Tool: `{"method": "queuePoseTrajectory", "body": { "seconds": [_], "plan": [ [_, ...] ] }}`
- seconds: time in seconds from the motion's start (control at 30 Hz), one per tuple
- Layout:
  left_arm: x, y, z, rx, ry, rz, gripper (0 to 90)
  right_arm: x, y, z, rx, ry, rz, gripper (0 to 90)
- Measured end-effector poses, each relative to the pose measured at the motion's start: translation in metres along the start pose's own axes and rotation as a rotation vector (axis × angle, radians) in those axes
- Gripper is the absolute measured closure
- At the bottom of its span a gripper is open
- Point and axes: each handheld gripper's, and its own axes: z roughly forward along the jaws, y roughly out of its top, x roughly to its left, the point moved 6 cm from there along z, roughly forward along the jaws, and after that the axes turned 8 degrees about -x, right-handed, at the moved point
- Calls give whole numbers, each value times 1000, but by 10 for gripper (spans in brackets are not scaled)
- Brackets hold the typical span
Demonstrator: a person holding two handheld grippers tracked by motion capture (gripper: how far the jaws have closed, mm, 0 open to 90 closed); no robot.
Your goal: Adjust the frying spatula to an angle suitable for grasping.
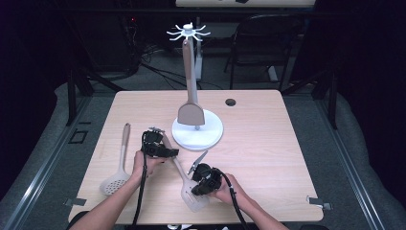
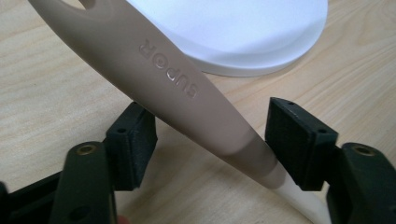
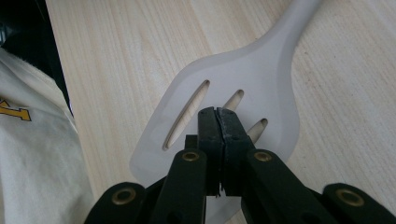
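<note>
Right gripper [image 3: 219, 116], fingers shut together, presses its tips on the spatula [image 3: 275, 79] blade lying on the surface [image 3: 116, 56]. Left gripper [image 2: 210, 135] has narrowed fingers straddling the handle, not clamping it.

Wooden table [image 1: 258, 143], round grommet hole [image 1: 231, 102] near far edge. White rack [image 1: 197, 129] on a round base mid-table, solid tan spatula [image 1: 190, 108] hanging from its hooked top. Skimmer spoon [image 1: 117, 179] flat on the left, perforated head nearest the front edge. Black chair [image 1: 268, 43] behind the table.
</note>
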Motion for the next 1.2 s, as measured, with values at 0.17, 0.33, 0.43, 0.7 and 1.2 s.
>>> {"method": "queuePoseTrajectory", "body": {
  "seconds": [0.17,0.33,0.43,0.7,1.2],
  "plan": [
    [-3,0,-1,-9,-22,-1,434,0,0,1,-13,15,21,877],
    [-4,1,-4,-30,-34,-12,462,-1,2,1,-18,15,27,829],
    [-7,4,-8,-57,-50,-15,477,-2,5,0,-39,4,32,773],
    [-14,8,-22,-128,-85,-16,534,-13,15,-8,-137,-108,99,675],
    [-26,15,-33,-196,-121,3,576,-18,35,-9,-231,-110,145,616]
  ]
}}
